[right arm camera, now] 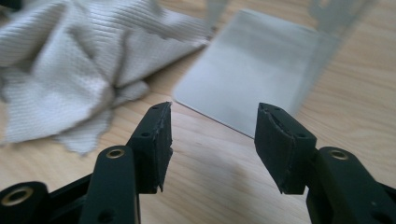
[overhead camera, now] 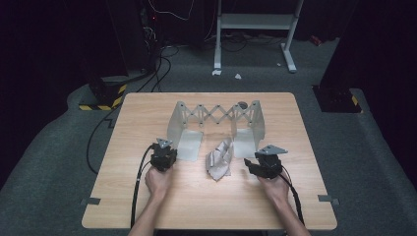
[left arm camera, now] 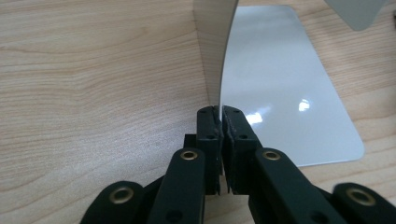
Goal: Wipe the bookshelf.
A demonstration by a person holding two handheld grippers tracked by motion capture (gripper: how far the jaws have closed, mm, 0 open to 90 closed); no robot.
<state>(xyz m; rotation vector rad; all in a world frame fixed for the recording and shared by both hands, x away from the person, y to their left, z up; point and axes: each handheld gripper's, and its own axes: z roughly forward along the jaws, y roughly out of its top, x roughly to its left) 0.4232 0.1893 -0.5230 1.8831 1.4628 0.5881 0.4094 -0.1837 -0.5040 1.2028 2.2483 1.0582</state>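
Observation:
A grey metal folding rack with a scissor lattice stands on the wooden table. Each of its end panels has a flat base plate. My left gripper is shut on the near edge of the rack's left upright panel, which rises from between the jaws of this gripper. The left base plate lies flat beside it. A crumpled grey cloth lies between the two base plates. My right gripper stands open over bare wood, with the cloth to its left and the right base plate ahead.
Bare table wood lies in front of both hands. Black cables trail from the grippers over the near table edge. On the floor behind the table stand a white metal frame and dark equipment with hazard-striped feet.

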